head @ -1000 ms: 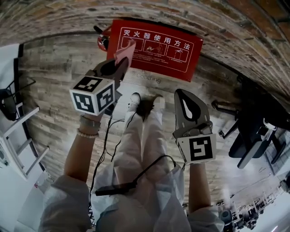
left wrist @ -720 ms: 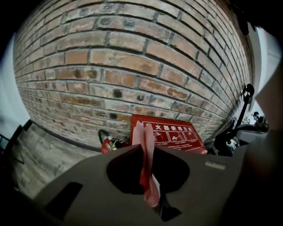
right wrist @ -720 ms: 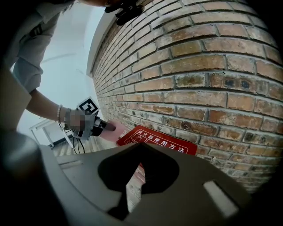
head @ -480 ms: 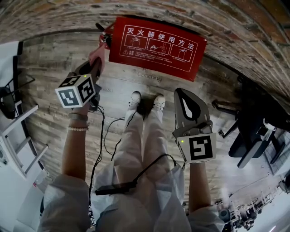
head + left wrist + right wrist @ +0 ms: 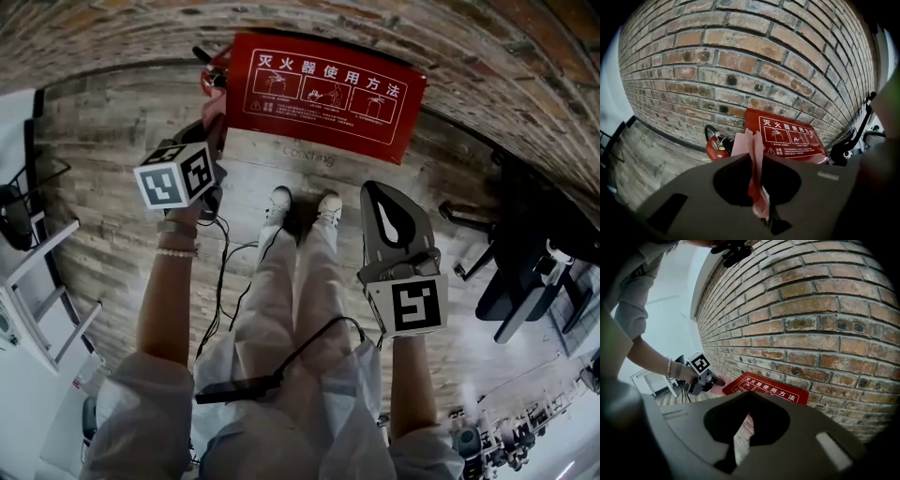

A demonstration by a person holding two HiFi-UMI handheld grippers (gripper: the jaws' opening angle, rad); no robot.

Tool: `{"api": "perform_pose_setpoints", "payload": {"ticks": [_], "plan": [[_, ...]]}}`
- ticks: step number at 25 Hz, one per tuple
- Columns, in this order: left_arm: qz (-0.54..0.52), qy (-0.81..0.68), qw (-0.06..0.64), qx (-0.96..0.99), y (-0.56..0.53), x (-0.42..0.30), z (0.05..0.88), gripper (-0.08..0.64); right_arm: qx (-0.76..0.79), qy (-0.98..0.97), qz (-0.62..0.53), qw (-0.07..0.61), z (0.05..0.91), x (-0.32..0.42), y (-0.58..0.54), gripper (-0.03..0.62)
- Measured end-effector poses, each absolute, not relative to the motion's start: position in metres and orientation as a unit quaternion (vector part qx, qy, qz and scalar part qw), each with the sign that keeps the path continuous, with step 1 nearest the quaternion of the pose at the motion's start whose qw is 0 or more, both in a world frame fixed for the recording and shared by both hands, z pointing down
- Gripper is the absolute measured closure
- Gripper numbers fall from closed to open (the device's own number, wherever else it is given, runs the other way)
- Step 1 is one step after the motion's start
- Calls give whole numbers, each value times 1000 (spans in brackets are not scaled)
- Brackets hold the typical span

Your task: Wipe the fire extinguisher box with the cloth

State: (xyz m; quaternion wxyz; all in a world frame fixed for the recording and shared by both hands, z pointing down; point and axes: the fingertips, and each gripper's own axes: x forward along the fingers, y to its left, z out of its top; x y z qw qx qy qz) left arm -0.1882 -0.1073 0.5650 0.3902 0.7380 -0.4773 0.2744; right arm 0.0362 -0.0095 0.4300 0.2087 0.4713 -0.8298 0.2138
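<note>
Left gripper (image 5: 208, 136) is clenched on the pink cloth (image 5: 753, 159), which sits at the left edge of the fire extinguisher box (image 5: 328, 94), close to the red extinguisher (image 5: 214, 73); contact with the box can't be confirmed. A second ago the cloth was over the box's left face, then it swung out left and lower, and it is now back up at the edge, which reads as a wiping stroke on the left side with the printed face probably mostly still to do. The box is against the brick wall, and the right gripper (image 5: 382, 208), closed on nothing, has stayed put well apart from it.
</note>
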Motion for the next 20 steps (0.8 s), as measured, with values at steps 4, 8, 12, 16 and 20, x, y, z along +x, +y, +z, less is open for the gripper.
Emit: {"api": "perform_pose_setpoints", "payload": {"ticks": [4, 8, 12, 16, 20], "plan": [[278, -471, 390, 741, -107, -180, 568, 549, 473, -828, 217, 209, 430, 37, -8, 584], [276, -467, 385, 746, -108, -170, 567, 549, 476, -828, 216, 205, 431, 41, -7, 584], [275, -462, 387, 749, -107, -158, 568, 549, 479, -824, 220, 208, 434, 45, -5, 584], [282, -453, 385, 753, -104, -144, 571, 549, 480, -825, 219, 203, 434, 48, -3, 584], [280, -438, 390, 760, -101, -126, 573, 549, 484, -821, 223, 206, 437, 53, -1, 584]]}}
